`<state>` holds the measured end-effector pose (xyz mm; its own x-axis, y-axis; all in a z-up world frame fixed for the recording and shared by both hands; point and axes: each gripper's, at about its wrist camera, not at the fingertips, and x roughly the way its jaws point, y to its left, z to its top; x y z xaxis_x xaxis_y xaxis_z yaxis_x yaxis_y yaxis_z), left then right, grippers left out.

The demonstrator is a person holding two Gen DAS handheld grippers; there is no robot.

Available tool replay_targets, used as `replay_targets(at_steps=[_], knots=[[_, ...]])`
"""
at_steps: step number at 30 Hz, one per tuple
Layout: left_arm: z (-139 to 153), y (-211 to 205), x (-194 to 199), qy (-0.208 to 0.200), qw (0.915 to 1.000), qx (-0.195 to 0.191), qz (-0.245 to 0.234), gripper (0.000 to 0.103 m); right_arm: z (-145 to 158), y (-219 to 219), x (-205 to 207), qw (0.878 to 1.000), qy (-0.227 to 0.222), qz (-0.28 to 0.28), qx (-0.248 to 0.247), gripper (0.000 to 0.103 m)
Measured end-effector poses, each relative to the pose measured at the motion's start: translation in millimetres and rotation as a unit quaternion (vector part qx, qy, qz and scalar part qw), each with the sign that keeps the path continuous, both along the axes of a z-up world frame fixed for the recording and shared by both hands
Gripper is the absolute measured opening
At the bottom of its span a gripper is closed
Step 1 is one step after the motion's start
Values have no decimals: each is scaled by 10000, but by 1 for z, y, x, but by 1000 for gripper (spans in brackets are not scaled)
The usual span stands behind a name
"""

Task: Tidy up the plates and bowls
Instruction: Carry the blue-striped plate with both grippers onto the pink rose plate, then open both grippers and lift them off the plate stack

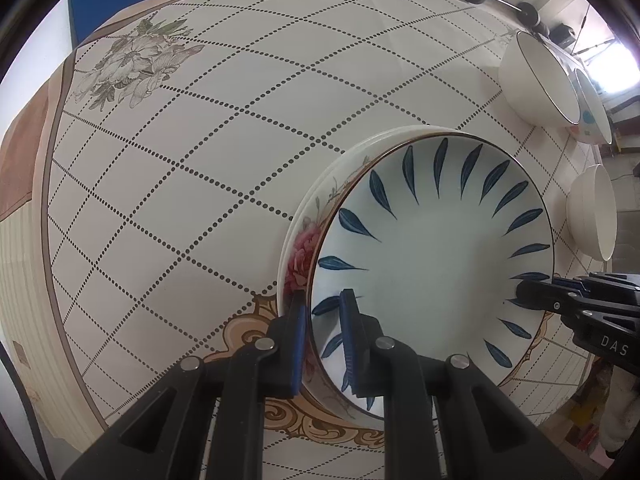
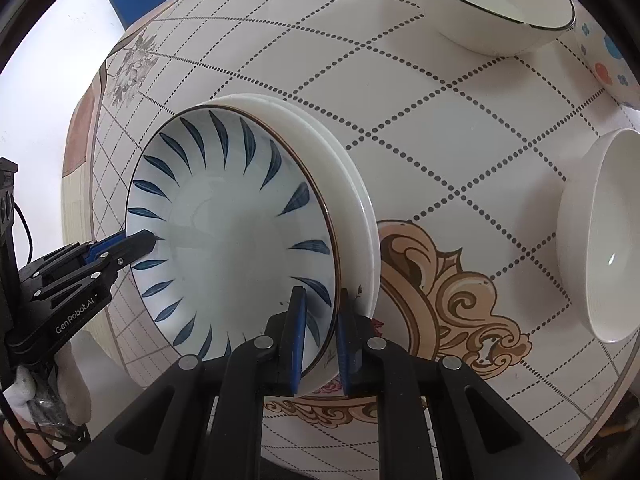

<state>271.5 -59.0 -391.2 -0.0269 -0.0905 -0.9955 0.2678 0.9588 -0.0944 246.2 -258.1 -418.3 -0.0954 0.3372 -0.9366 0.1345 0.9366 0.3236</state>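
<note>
A shallow ceramic plate painted with a ring of dark blue leaves (image 1: 436,248) sits on top of a stack of plates: under it a plate with a pink flower print (image 1: 305,256) and under that plain white plates (image 2: 356,184). The stack stands on the table near the ornate tan scroll motif (image 2: 452,292) printed on the cloth, toward the near edge of the surface.

The left gripper (image 1: 323,320) points down at the stack, and its blue-padded fingers (image 1: 298,340) are clamped on the rim of the blue-leaf plate, one finger outside the rim and one inside. The right gripper (image 2: 320,320) grips the opposite rim in the same manner, its inner pad lying over the leaf pattern and its outer one beside the white plates. Each gripper shows in the other's view as a black tool tip on the far rim.

Beyond the stack, toward the far right part of the surface, stand a white bowl with a thin dark rim (image 2: 492,8) and, just beside it, a white bowl with blue and orange dots (image 2: 608,56). A plain white bowl (image 2: 600,236) stands apart from them near the right edge. The table is covered by a cream cloth with dotted diamond lines (image 1: 240,128), with a grey flower print (image 1: 136,68) at its far left corner.
</note>
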Motion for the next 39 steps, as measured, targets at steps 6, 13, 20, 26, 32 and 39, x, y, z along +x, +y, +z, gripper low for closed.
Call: replay_targets(at_steps=[6, 13, 20, 26, 32, 39], knots=[[-6, -2, 7, 170, 9999, 0, 14, 14, 3, 1, 3, 9999, 56, 64, -115, 15], [-14, 5, 20, 494, 9985, -76, 211, 15, -1, 1, 8, 9997, 235, -57, -46, 18], [-20, 5, 25, 684, 9970, -82, 365, 16, -6, -2, 10, 9986, 463, -128, 215, 29], [-15, 7, 24, 686, 9970, -68, 340, 17, -5, 0, 10, 9974, 550, -174, 433, 44], [-10, 6, 23, 704, 9969, -81, 346, 21, -5, -2, 11, 9964, 673, -191, 483, 46], [3, 5, 20, 513, 9977, -73, 441, 21, 2, -13, 14, 9896, 838, -526, 1048, 83]])
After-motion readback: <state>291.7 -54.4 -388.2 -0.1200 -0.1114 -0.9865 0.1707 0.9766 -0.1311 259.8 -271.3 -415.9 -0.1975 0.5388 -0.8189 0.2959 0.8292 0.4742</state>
